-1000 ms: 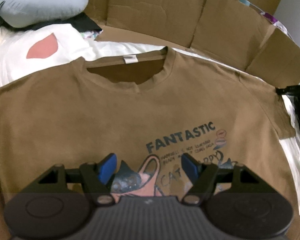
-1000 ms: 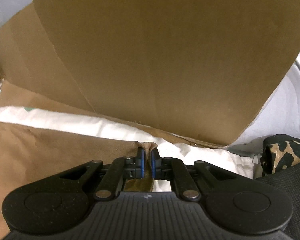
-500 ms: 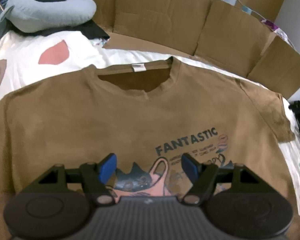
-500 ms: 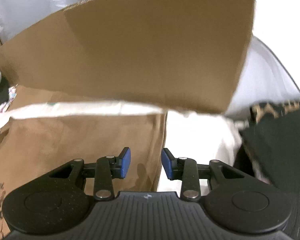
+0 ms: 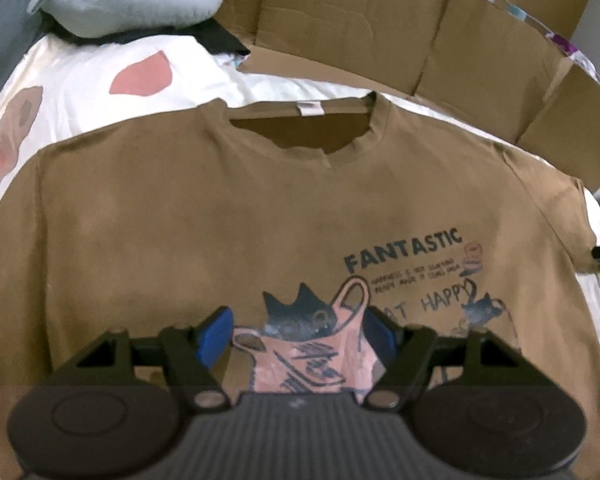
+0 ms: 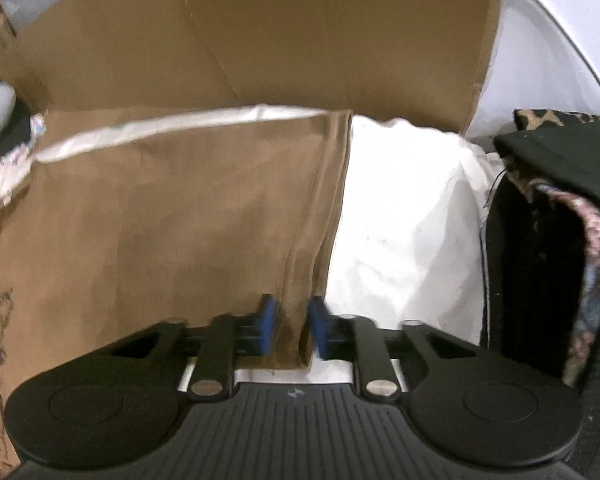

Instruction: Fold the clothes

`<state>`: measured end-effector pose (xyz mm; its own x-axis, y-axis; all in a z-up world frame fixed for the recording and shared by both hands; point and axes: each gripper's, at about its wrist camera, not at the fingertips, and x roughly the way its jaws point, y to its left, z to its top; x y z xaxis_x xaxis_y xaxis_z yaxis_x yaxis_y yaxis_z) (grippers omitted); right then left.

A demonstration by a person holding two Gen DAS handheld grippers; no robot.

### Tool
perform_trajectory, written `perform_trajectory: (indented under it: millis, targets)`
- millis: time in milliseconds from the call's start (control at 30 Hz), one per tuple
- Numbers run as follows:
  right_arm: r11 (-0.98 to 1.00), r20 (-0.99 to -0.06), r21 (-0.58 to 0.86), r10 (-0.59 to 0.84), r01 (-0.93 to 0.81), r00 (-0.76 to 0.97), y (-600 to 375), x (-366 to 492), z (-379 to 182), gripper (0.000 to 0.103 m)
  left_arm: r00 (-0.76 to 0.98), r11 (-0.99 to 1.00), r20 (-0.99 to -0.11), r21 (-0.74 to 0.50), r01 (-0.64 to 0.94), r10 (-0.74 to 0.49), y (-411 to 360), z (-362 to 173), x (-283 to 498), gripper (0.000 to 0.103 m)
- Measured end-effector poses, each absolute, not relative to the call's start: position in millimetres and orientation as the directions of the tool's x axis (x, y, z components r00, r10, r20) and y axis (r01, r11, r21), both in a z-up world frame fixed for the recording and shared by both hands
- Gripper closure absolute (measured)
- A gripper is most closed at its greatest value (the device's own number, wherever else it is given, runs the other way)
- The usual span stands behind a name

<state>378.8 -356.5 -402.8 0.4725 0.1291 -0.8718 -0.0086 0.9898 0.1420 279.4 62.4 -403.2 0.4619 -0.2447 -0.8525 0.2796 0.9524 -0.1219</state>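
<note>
A brown T-shirt [image 5: 228, 216] with a "FANTASTIC" cat print lies flat, front up, on a white bed sheet [image 5: 80, 92], collar toward the far side. My left gripper [image 5: 298, 332] hovers open over the printed chest, nothing between its blue pads. In the right wrist view the shirt's right sleeve [image 6: 180, 220] spreads to the left, and its hem edge runs down between the blue pads of my right gripper [image 6: 293, 330]. The pads stand close together with a raised fold of hem pinched between them. In the left wrist view, part of that black gripper shows at the right edge.
Cardboard panels [image 5: 380, 32] wall the bed's far side and stand close behind the sleeve [image 6: 300, 32]. A grey neck pillow [image 5: 140, 4] lies at the back left. A black garment with leopard lining [image 6: 548, 248] is folded just right of my right gripper.
My right gripper let go of the sleeve corner, opened, shifted along the hem, and its pads have come together on it again. The left gripper stayed open and drew back slightly over the chest.
</note>
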Motion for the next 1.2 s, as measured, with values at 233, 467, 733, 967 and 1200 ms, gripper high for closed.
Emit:
perform_trajectory:
  millis: [233,467,733,967,1200]
  targets:
    - [0.995,-0.876,0.097,0.076,0.019,0.476,-366,375,-401,0.103,0.46,0.95,-0.851,-0.131,0.284,-0.255,62,-406,279,0.029]
    - [0.978,-0.841,0.204,0.149,0.05,0.52,-378,377,-394,0.09,0.456,0.946,-0.849,-0.139,0.293,-0.266,56,-407,280,0.029]
    - [0.975,-0.835,0.216,0.153,0.059,0.528,-375,386,-406,0.065,0.452,0.942,-0.849,-0.142,0.305,-0.274,55,-409,278,0.029]
    - [0.984,-0.847,0.164,0.106,0.066,0.52,-367,390,-411,0.103,0.449,0.939,-0.851,-0.136,0.316,-0.275,53,-411,279,0.029]
    - [0.989,-0.848,0.118,0.054,0.089,0.527,-369,384,-405,0.103,0.452,0.941,-0.851,-0.131,0.313,-0.269,56,-410,281,0.029]
